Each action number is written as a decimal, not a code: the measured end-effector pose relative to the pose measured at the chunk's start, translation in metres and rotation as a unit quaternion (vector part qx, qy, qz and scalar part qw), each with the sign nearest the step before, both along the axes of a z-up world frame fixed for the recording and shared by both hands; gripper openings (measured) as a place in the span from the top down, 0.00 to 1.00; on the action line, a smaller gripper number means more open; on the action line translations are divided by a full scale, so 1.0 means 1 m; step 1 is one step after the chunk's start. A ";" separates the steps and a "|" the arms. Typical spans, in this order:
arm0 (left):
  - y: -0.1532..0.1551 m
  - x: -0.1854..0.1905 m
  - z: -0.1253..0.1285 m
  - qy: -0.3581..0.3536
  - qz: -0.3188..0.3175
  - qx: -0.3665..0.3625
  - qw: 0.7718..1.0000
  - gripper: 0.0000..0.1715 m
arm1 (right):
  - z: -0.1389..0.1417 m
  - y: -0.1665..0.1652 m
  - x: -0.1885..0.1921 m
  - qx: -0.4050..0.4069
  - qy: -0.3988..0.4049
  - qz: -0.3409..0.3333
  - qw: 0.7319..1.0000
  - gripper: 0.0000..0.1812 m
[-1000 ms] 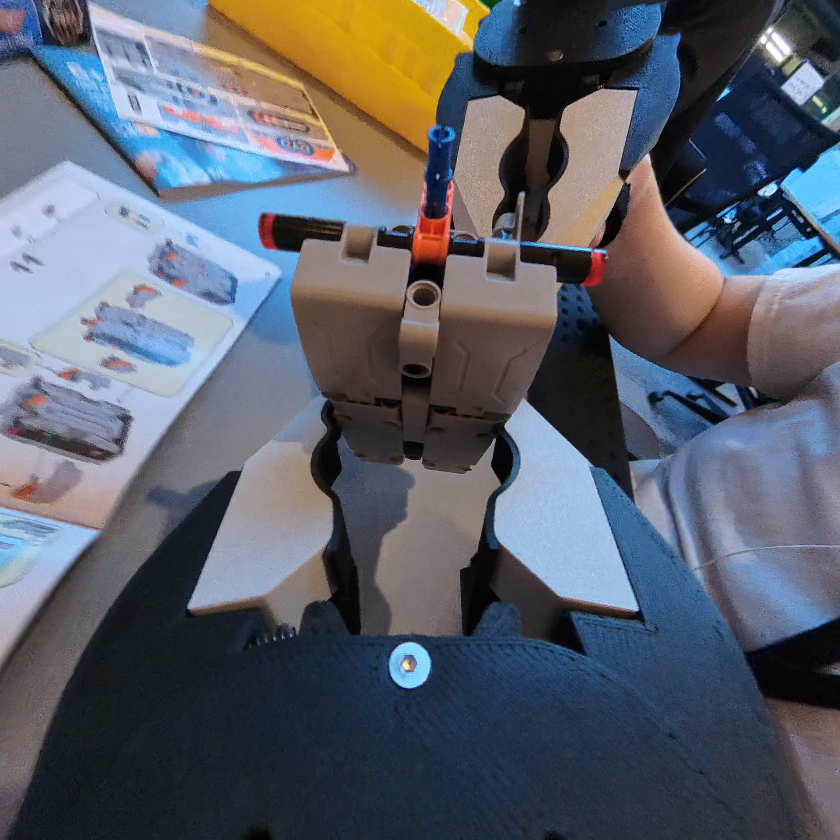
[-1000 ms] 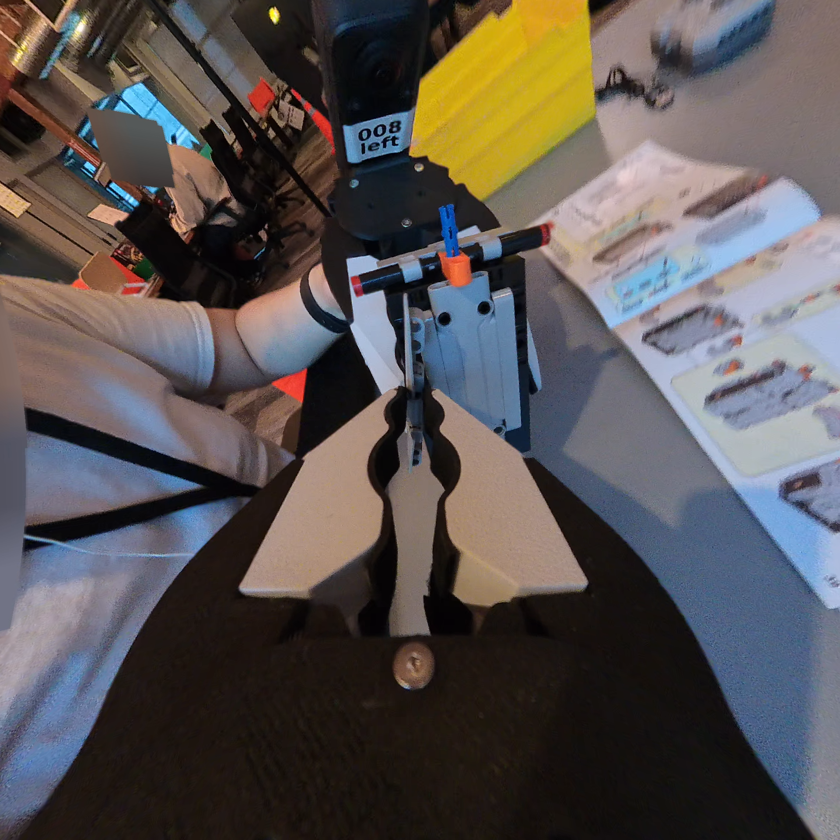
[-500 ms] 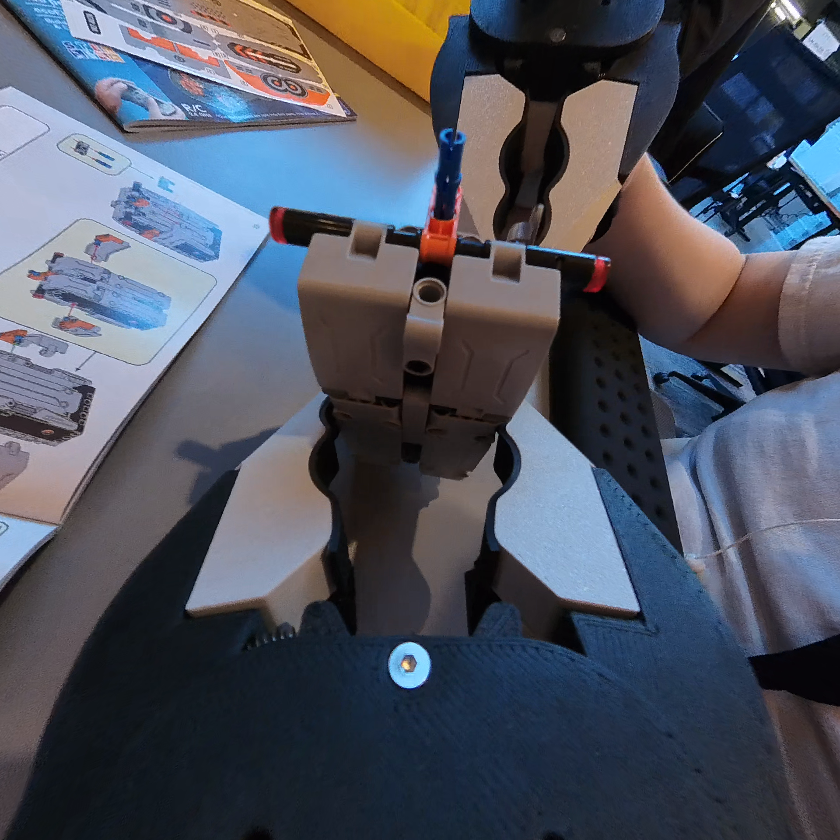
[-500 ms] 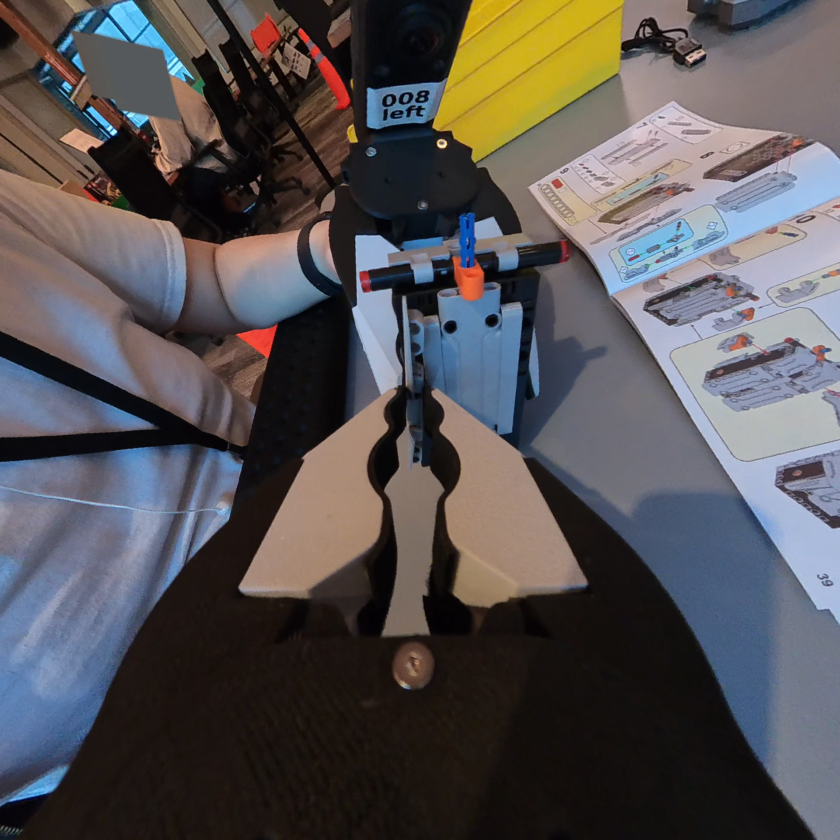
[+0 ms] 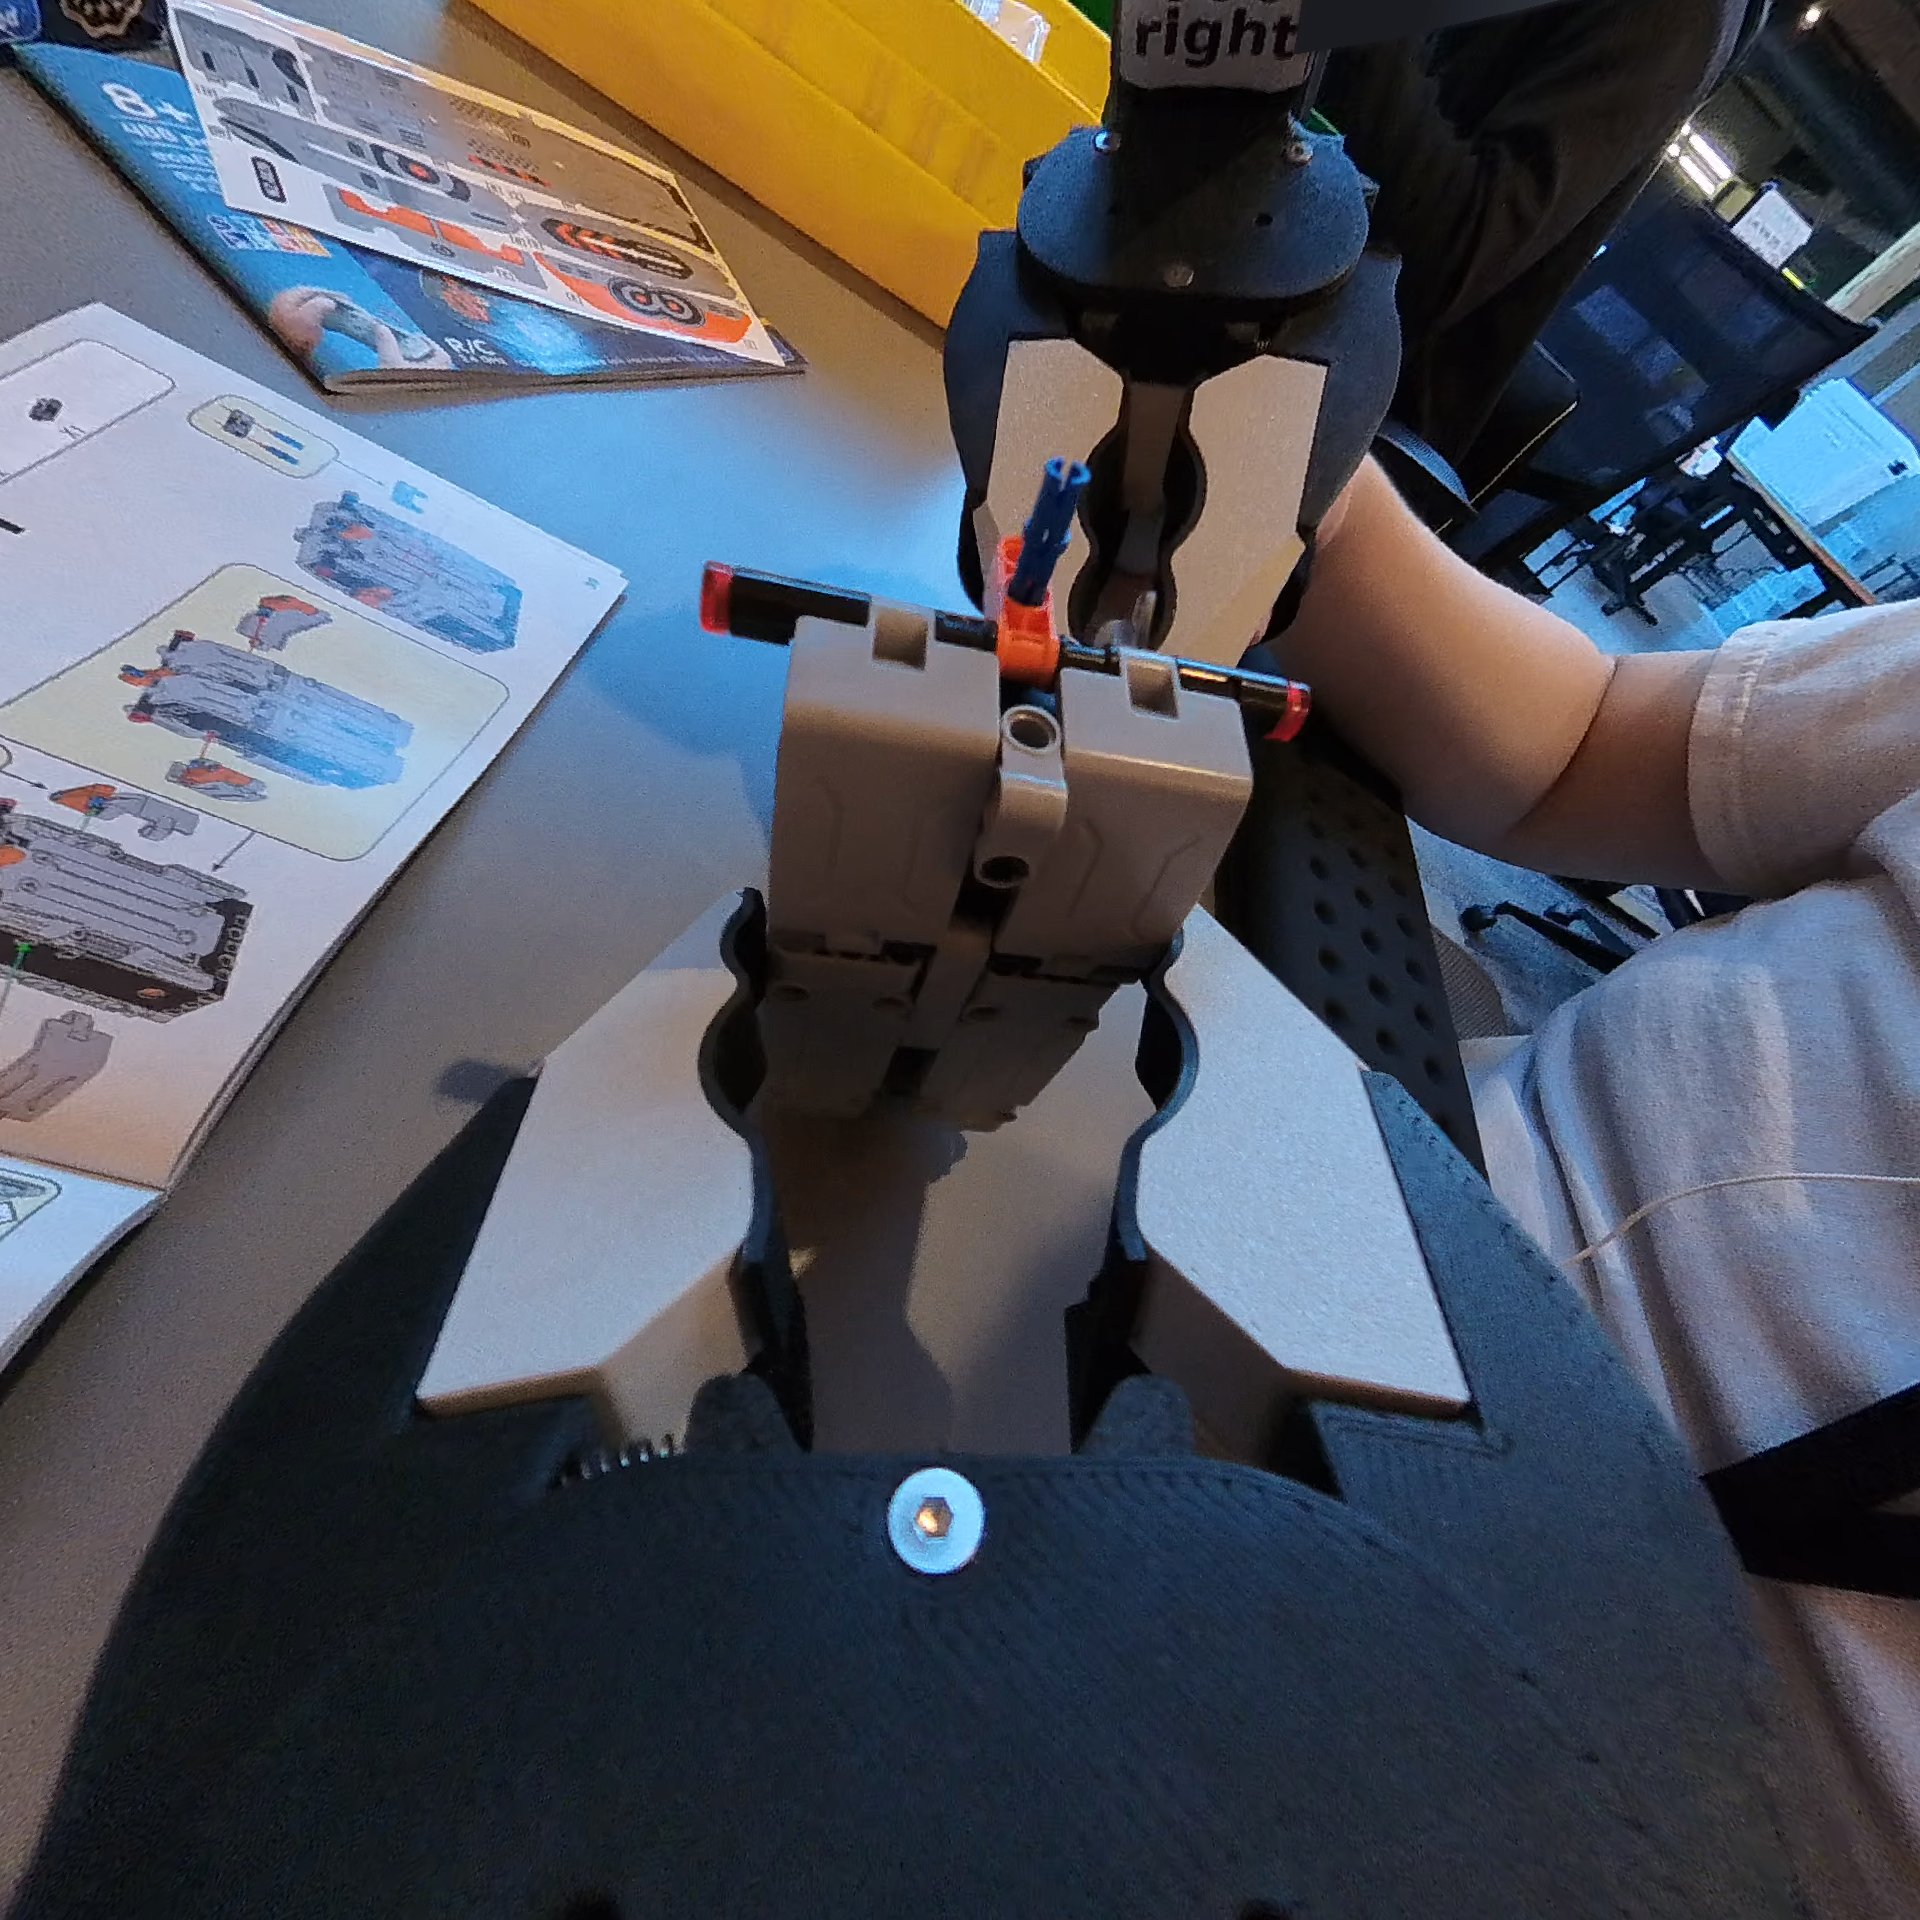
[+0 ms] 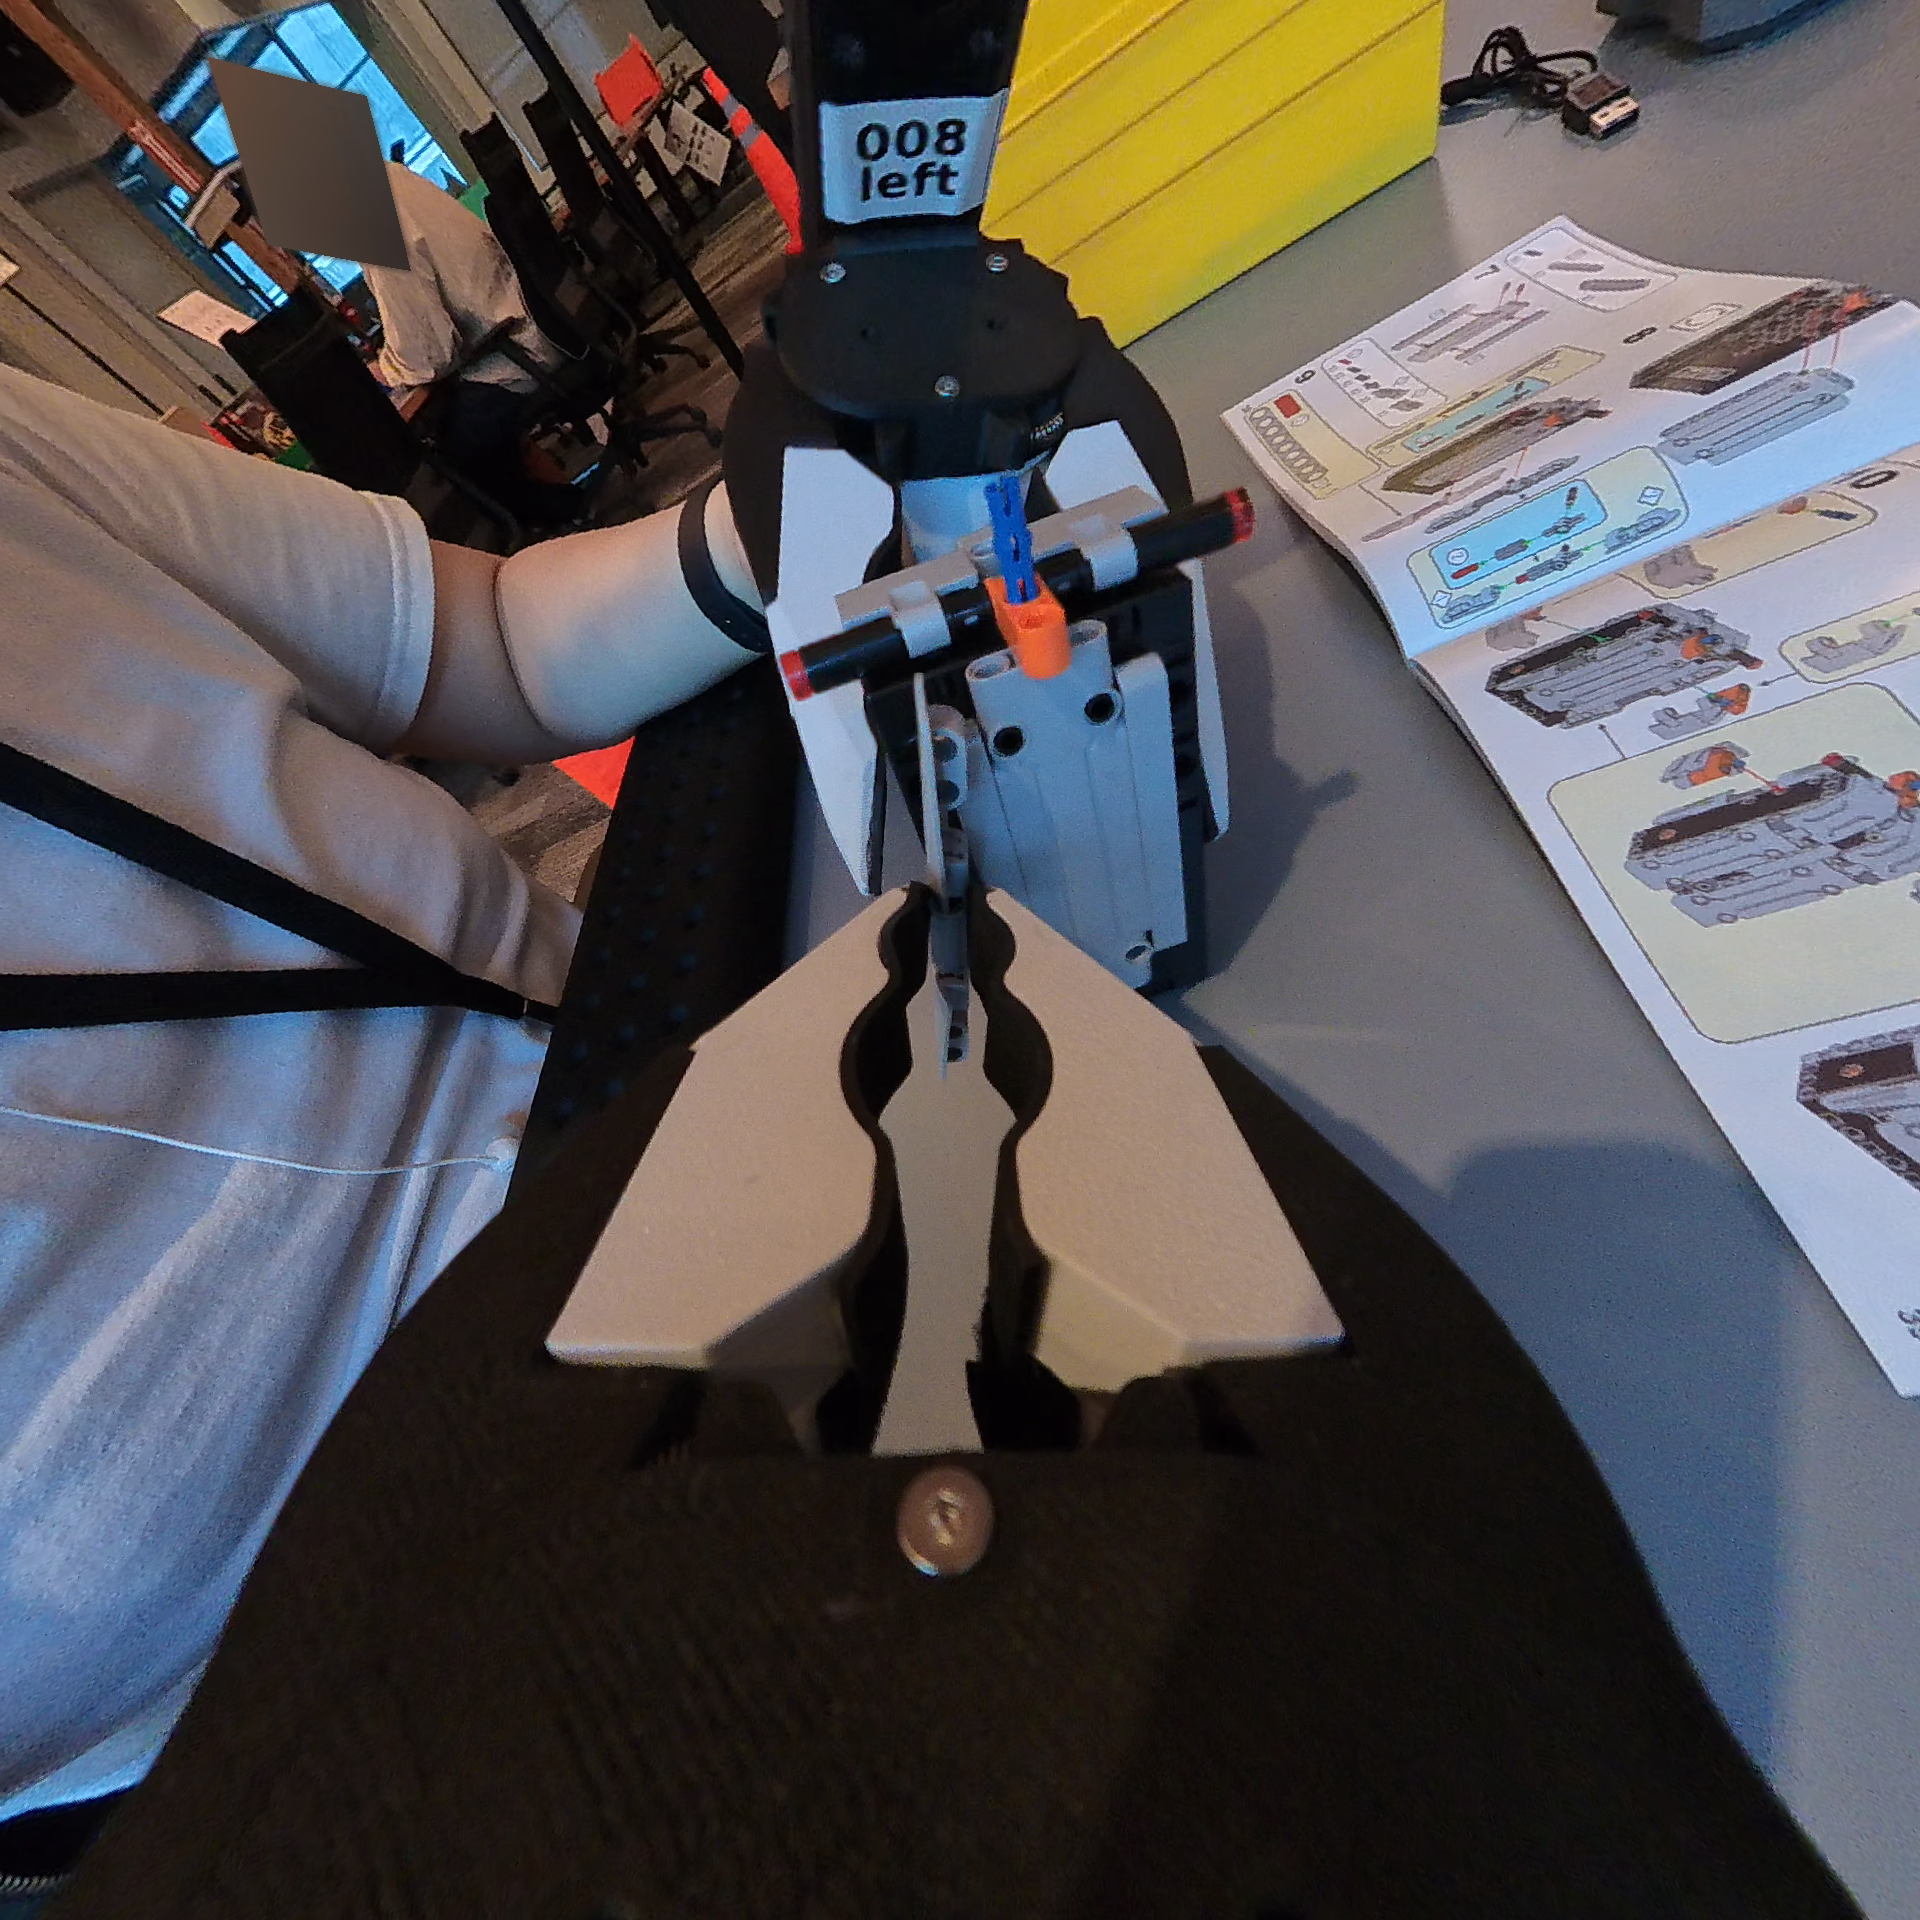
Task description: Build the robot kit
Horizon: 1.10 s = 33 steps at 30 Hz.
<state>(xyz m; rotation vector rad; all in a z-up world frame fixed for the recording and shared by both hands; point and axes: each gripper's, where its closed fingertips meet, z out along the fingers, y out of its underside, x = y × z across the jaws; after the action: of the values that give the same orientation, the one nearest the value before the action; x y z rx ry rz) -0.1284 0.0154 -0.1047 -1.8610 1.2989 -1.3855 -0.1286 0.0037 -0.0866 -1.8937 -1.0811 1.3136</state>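
My left gripper [image 5: 956, 966] is shut on a grey brick assembly [image 5: 997, 810] and holds it upright above the table. A black axle with red ends [image 5: 831, 608] crosses the assembly's top. An orange connector [image 5: 1023, 623] with a blue pin [image 5: 1049, 514] sits on the axle. My right gripper [image 6: 951, 899] faces the left one and is shut on a thin grey beam [image 6: 951, 935] that lies against the assembly's side [image 6: 1070, 810]. The right gripper also shows in the left wrist view [image 5: 1127, 623], and the left gripper shows in the right wrist view [image 6: 1039, 847].
An open instruction booklet [image 5: 239, 727] and a blue booklet [image 5: 436, 260] lie on the grey table [image 5: 623, 499]. A yellow bin [image 6: 1216, 135] stands behind. A black perforated plate [image 5: 1340, 914] lies near a person's arm [image 5: 1475, 727]. A black USB cable [image 6: 1538, 88] lies at the far right. Both grippers' tips are close together, under 4 cm apart.
Both grippers have shifted together over the table with the assembly between them, so the booklets sit differently in view. Both grips are unchanged.
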 end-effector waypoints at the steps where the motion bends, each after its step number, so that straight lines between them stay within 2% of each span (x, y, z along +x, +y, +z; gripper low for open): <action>1: 0.000 0.000 0.000 -0.001 -0.001 -0.002 1.000 0.59 | 0.000 -0.001 -0.001 0.002 0.001 0.004 1.000 0.97; 6: -0.002 -0.002 0.000 -0.002 -0.013 0.005 1.000 0.60 | 0.000 -0.002 -0.002 0.005 0.009 0.013 1.000 0.97; 14: -0.002 -0.001 0.002 -0.018 -0.015 -0.043 0.999 0.60 | 0.004 0.000 -0.002 -0.018 0.013 0.016 1.000 0.97; 24: -0.003 0.000 0.002 -0.023 -0.019 -0.060 0.998 0.60 | 0.004 -0.001 -0.002 -0.037 -0.006 0.030 0.999 0.97; 33: -0.007 0.000 0.001 -0.017 -0.040 -0.043 0.998 0.61 | 0.002 -0.006 -0.003 -0.006 -0.036 0.067 0.997 0.97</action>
<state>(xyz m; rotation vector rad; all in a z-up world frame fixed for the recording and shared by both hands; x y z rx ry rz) -0.1285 0.0081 -0.1034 -1.8502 1.3281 -1.5301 -0.1315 -0.0020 -0.0841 -1.9172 -1.2593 1.3361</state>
